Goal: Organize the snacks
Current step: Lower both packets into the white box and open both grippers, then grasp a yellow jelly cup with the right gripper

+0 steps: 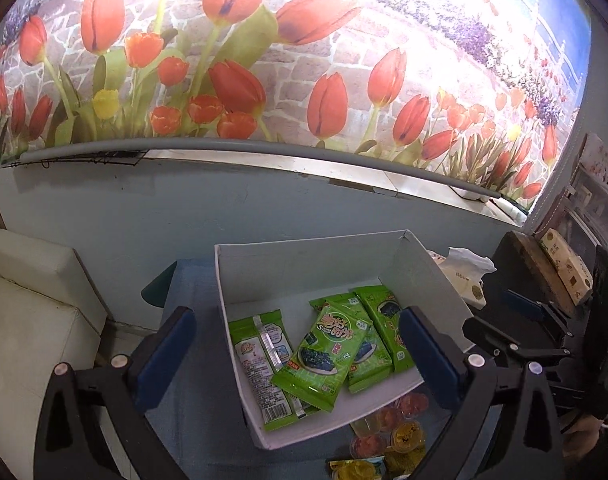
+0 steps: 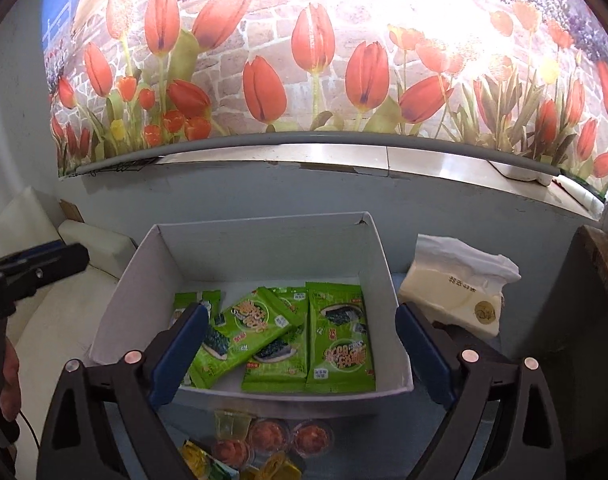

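Observation:
A white cardboard box point(image 1: 232, 280) point(image 2: 264, 248) stands on the blue-covered table. Several green seaweed snack packets point(image 1: 323, 356) point(image 2: 339, 340) lie overlapping on its floor. In front of the box's near wall sit small orange and yellow jelly cups point(image 1: 399, 428) point(image 2: 272, 436). My left gripper point(image 1: 296, 314) hovers over the box's near left corner, jaws wide apart and empty. My right gripper point(image 2: 302, 308) hangs over the box's near wall, also open with nothing between its blue pads. Neither touches a packet.
A soft pack of tissues point(image 2: 459, 296) point(image 1: 467, 276) lies right of the box. A white sofa point(image 1: 32, 320) is at the left and a dark wooden block point(image 1: 531, 264) at the right. Behind is a pale wall with a tulip mural.

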`<state>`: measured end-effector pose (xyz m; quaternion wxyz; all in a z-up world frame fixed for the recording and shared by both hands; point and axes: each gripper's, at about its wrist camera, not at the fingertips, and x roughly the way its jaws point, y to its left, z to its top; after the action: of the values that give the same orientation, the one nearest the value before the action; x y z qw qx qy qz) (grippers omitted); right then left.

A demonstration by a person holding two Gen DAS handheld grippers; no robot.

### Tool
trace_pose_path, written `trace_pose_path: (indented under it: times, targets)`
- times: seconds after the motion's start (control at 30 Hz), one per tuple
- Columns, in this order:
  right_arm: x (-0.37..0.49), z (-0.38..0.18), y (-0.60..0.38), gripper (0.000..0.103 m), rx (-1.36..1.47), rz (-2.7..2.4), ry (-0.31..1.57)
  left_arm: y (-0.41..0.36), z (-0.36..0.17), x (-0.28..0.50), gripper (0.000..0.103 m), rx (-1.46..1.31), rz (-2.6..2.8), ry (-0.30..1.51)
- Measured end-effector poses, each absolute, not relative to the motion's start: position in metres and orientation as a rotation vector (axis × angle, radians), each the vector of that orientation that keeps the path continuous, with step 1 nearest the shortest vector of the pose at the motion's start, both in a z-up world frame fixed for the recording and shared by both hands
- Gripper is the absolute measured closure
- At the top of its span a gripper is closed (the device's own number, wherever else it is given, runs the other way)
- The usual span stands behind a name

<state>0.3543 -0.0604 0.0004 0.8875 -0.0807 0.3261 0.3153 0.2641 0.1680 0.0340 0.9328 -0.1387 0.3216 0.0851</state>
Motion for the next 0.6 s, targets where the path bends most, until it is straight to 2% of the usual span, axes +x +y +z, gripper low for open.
trace_pose_path:
  times: [0.33, 0.47, 0.6]
  targets:
    - [0.292, -0.062, -0.103, 0.007, -0.193, 0.674, 0.737, 0.110, 0.025, 0.172, 0.000, -0.229, 0.124, 0.626]
    - [0.289, -0.094, -0.105, 0.019, -0.195, 0.666, 0.819, 0.084, 0.009, 0.129, 0.000, -0.231, 0.109, 0.633]
    - [0.293, -0.119, -0.099, 0.019, -0.181, 0.660, 0.872, 0.067, -0.008, 0.095, 0.000, -0.225, 0.115, 0.651]
